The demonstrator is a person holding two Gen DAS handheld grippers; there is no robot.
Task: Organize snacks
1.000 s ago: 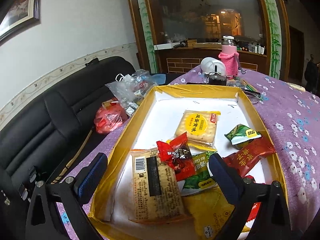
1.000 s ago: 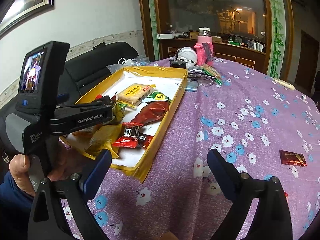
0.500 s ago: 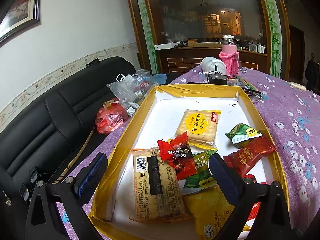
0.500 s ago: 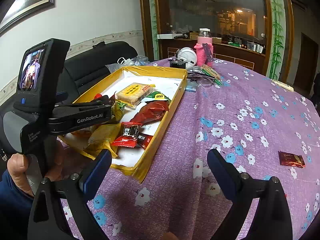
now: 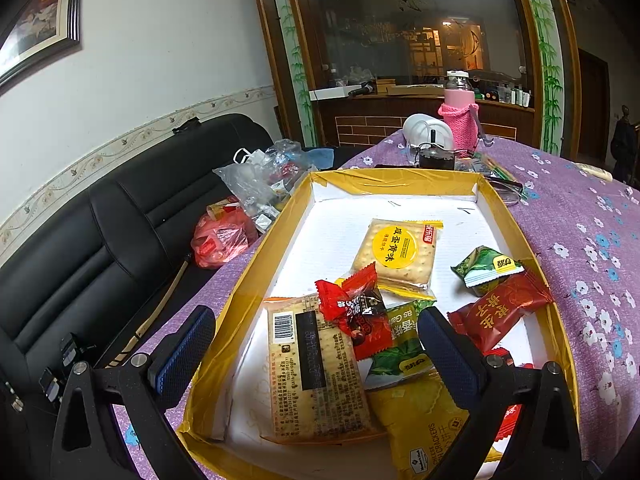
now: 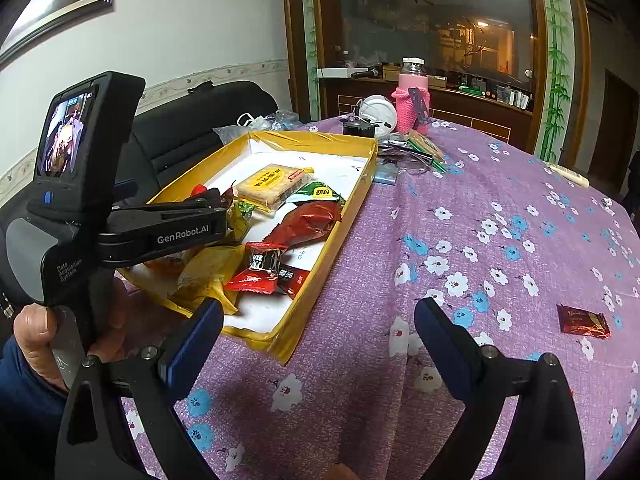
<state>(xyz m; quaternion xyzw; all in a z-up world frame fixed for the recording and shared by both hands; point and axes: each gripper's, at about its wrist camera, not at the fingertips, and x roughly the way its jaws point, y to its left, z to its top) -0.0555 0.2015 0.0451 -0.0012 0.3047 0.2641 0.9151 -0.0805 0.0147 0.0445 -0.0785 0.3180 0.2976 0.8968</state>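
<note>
On the purple flowered table (image 6: pixel 472 184), a shallow yellow cardboard tray (image 5: pixel 516 224) already holds most of the snacks: a round-labelled cracker pack (image 5: pixel 398 250), a long cracker pack (image 5: pixel 314 368) lying barcode up, a red candy wrapper (image 5: pixel 352 304), two green sachets and a red pouch (image 5: pixel 500 310). The left gripper (image 5: pixel 316 344) hovers over the near end of the tray with its fingers spread wide and nothing between them. The right gripper (image 6: pixel 318 330) hangs above the bare cloth just beside the tray's near corner, fingers likewise spread and empty. One small dark red snack bar (image 6: pixel 583 321) lies alone on the table, well apart from the tray and off to the right of the right gripper. Judging from this layout, the step in hand is fetching that stray bar. To do it well, the right gripper should swing right, come down with one finger on either side of the bar's narrow width, and press close to the cloth, since the flat wrapper gives little height to pinch. A light squeeze should suffice; the soft tablecloth may bunch up if the fingers drag.
</note>
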